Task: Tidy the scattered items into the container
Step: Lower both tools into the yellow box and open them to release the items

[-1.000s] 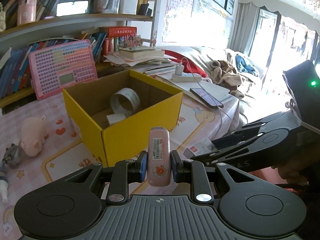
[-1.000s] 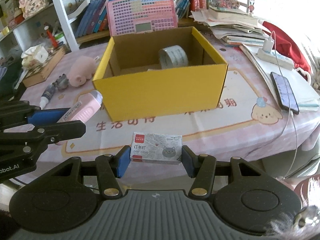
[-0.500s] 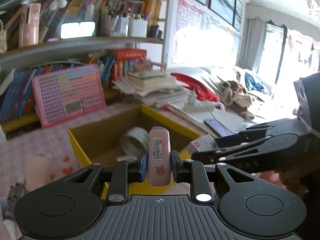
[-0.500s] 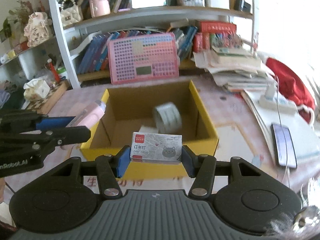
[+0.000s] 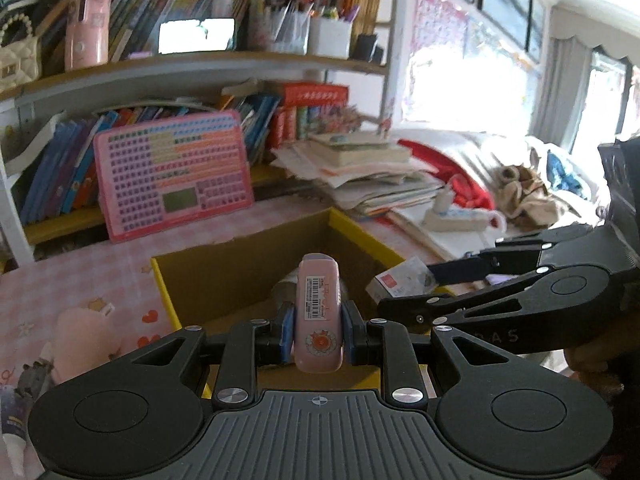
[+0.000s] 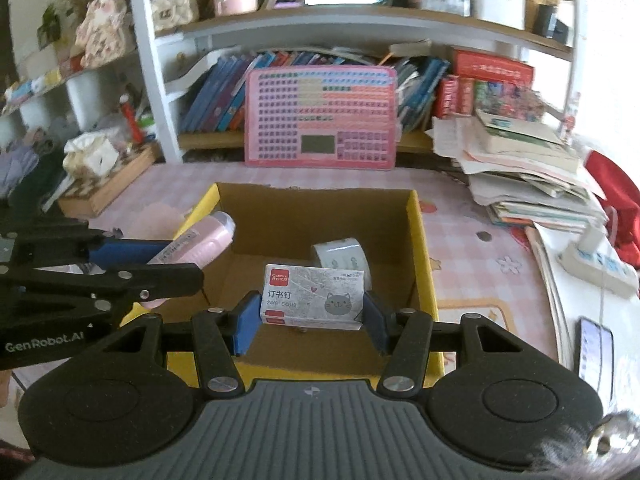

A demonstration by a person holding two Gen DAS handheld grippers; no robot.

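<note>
A big yellow cardboard box (image 6: pixel 420 264) with a brown inside sits open on the pink checked table cloth (image 6: pixel 472 248). A roll of white tape (image 6: pixel 344 254) already lies in it. Both grippers hang over the open box, so this looks like the drop-in step. The right gripper (image 6: pixel 310 314) squeezes a small grey paper box of staples with a cat face (image 6: pixel 314 298) between its blue pads. The left gripper (image 5: pixel 316 330) is closed tight on a thin pink plastic stick with a barcode (image 5: pixel 318 316), which stands upright. Next, each one likely needs to let go so its thing falls inside, not on the rim. A soft pink pig toy (image 5: pixel 86 338) waits on the table beside the box.
</note>
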